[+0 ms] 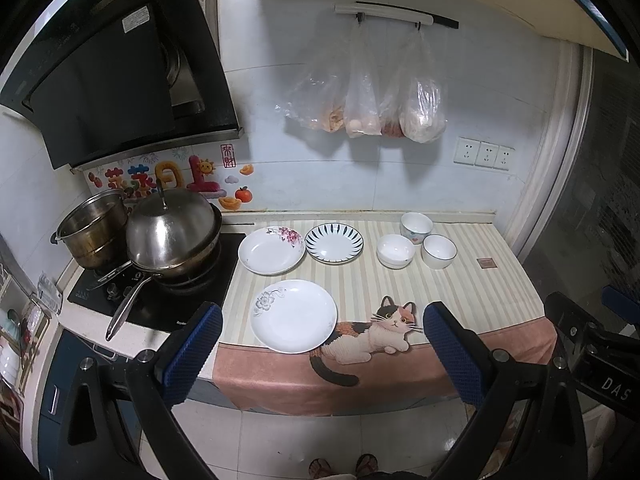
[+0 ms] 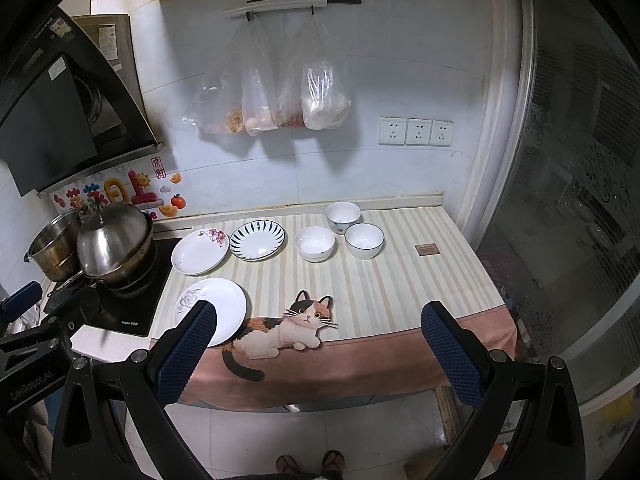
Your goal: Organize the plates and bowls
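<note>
Three plates lie on the striped counter cloth [image 1: 460, 292]: a white plate with a grey flower [image 1: 294, 316] [image 2: 212, 310] near the front edge, a pink-flowered plate [image 1: 272, 250] [image 2: 200, 257] and a blue-striped plate [image 1: 334, 242] [image 2: 258, 240] behind it. Three white bowls stand to the right: a plain one [image 1: 395, 251] [image 2: 315, 243], a dark-rimmed one [image 1: 439, 251] [image 2: 364, 241] and a patterned one [image 1: 416, 227] [image 2: 342, 217] at the back. My left gripper [image 1: 322, 338] and right gripper [image 2: 318, 338] are open and empty, held in front of the counter edge.
A stove [image 1: 160, 300] on the left carries a lidded wok [image 1: 172, 236] and a steel pot [image 1: 92, 232], under a range hood [image 1: 112, 72]. Plastic bags [image 1: 368, 92] hang on the wall. A small brown square [image 1: 487, 263] lies at the cloth's right. A glass door [image 2: 580, 200] bounds the right.
</note>
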A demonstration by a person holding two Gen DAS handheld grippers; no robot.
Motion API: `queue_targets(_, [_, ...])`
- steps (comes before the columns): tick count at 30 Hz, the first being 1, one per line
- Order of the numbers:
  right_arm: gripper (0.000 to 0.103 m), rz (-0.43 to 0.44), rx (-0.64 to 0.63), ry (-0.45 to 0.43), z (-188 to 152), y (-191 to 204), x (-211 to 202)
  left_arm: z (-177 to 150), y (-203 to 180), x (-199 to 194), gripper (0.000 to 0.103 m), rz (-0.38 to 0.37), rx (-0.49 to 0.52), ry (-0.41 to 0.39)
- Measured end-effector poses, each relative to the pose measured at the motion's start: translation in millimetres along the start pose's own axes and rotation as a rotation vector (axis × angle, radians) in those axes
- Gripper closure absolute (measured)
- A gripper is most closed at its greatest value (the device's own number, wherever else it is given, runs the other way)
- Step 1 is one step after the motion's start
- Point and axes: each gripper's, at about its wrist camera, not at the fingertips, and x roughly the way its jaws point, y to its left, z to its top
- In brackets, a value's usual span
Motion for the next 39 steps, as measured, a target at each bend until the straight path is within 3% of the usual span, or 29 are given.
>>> queue_targets(39, [0.0,0.016,0.013,0.007,1,1,5,0,-1,10,0.0,-0.002,-0.016,0.008])
